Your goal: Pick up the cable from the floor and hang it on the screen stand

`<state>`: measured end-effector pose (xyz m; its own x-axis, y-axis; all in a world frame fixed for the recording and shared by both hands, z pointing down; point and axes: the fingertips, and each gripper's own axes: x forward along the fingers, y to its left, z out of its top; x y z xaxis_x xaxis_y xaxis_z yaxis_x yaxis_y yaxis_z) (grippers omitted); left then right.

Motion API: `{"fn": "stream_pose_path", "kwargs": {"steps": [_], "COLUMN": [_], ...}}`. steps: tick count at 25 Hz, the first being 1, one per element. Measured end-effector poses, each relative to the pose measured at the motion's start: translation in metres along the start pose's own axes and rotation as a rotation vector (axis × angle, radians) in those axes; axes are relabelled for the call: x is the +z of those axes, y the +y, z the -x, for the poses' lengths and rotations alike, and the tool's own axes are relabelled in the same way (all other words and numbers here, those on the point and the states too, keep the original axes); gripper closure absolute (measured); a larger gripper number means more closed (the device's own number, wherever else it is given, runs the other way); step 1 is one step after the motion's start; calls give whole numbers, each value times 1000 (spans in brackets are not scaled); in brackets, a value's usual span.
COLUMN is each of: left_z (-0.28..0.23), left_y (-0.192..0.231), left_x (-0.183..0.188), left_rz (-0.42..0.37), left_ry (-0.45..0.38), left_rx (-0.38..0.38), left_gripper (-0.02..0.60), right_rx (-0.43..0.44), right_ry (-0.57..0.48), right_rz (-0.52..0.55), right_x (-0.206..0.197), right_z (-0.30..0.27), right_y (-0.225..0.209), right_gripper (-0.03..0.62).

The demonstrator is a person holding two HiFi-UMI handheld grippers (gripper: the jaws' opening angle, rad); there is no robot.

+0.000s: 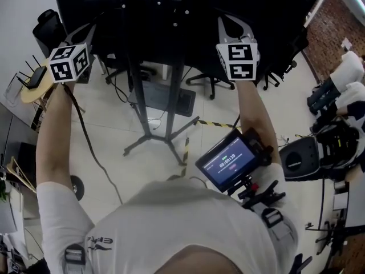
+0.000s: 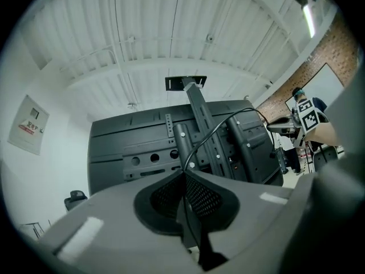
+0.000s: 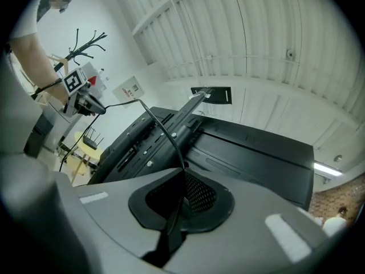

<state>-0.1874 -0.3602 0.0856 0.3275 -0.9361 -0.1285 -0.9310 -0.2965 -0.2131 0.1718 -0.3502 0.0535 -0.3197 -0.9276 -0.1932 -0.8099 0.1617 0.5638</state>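
Note:
A thin black cable (image 2: pixel 219 127) is stretched between my two raised grippers, in front of the back of the black screen (image 2: pixel 131 147). The left gripper (image 2: pixel 184 173) is shut on the cable, which arcs up and right toward the other gripper's marker cube (image 2: pixel 308 114). The right gripper (image 3: pixel 183 173) is also shut on the cable (image 3: pixel 157 121), which runs up and left over the screen's mount (image 3: pixel 171 133). In the head view both marker cubes (image 1: pixel 68 61) (image 1: pixel 236 59) flank the stand's pole (image 1: pixel 174 96). A length of cable (image 1: pixel 85 133) hangs from the left gripper to the floor.
The stand's legs (image 1: pixel 137 146) spread over the tiled floor, with yellow-black tape (image 1: pixel 185 150) beside them. A small monitor (image 1: pixel 228 161) is clamped at the person's chest. Office chairs (image 1: pixel 211 81) stand behind the stand, a round table (image 1: pixel 34 87) at the left, and gear (image 1: pixel 336 136) at the right.

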Motion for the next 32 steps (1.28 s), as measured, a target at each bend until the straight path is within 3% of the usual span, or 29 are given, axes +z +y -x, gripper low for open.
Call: {"fn": "stream_pose_path", "kwargs": {"steps": [13, 19, 24, 32], "left_z": [-48, -72, -93, -137], "left_y": [17, 32, 47, 61], "left_x": [54, 66, 80, 87], "left_rz": [-47, -62, -73, -61], "left_ry": [-78, -101, -147, -113], "left_rx": [25, 0, -61, -152], "left_gripper": [571, 571, 571, 571], "right_rx": [-33, -74, -133, -227], "right_ry": [-59, -61, -8, 113], "right_rz": [58, 68, 60, -6], "right_x": [3, 19, 24, 22], "right_z": [-30, -43, -47, -58], "right_y": [-37, -47, -48, -53], "right_gripper": [576, 576, 576, 574]}}
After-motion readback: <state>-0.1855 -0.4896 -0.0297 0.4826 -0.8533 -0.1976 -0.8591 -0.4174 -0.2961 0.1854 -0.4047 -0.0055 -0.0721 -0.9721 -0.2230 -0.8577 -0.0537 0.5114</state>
